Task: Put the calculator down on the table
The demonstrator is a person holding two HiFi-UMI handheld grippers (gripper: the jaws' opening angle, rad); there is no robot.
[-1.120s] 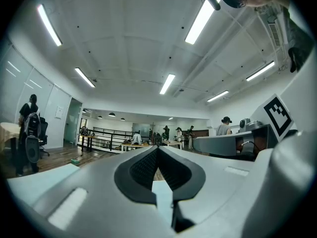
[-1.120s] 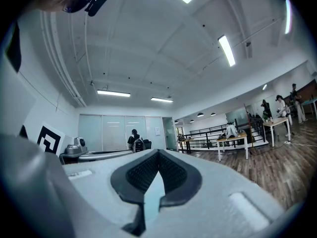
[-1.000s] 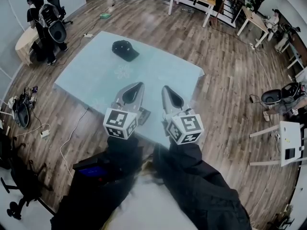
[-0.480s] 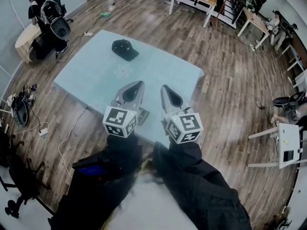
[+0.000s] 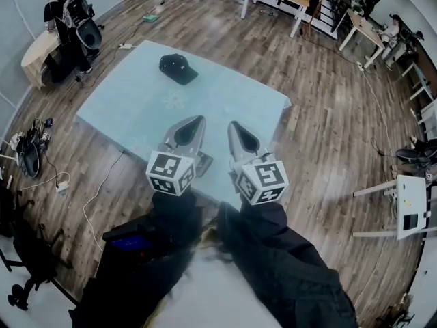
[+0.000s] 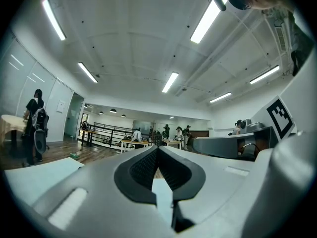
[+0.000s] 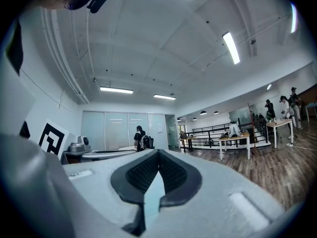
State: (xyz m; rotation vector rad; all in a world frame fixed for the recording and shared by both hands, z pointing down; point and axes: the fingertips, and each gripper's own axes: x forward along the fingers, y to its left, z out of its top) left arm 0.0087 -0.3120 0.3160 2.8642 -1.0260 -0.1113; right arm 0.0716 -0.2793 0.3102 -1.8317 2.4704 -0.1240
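Both tools are clenched on nothing. My left tool (image 5: 199,119) and right tool (image 5: 232,124) hang side by side over the near edge of the desk (image 5: 136,108) and point level across it. In each gripper view the ribbed pads meet at the tips, with only the pale desktop showing through the gap behind them. So there is no calculator in my grip to lower.

I cannot pick the calculator out for certain in any view. A small dark slab (image 5: 204,164) sits just beside the left tool's marker cube, by the near edge of the desk. It may be the calculator lying flat there or a part of the tool itself, and it is too small to tell. As for its look, I can say only that it is dark and flat.

The one plain thing on the desk is a black cap (image 5: 177,68), near the far left corner and well apart from my tools.

If the slab is the calculator, it already lies where the task wants it. If not, the calculator is out of view. I won't name a move on that.
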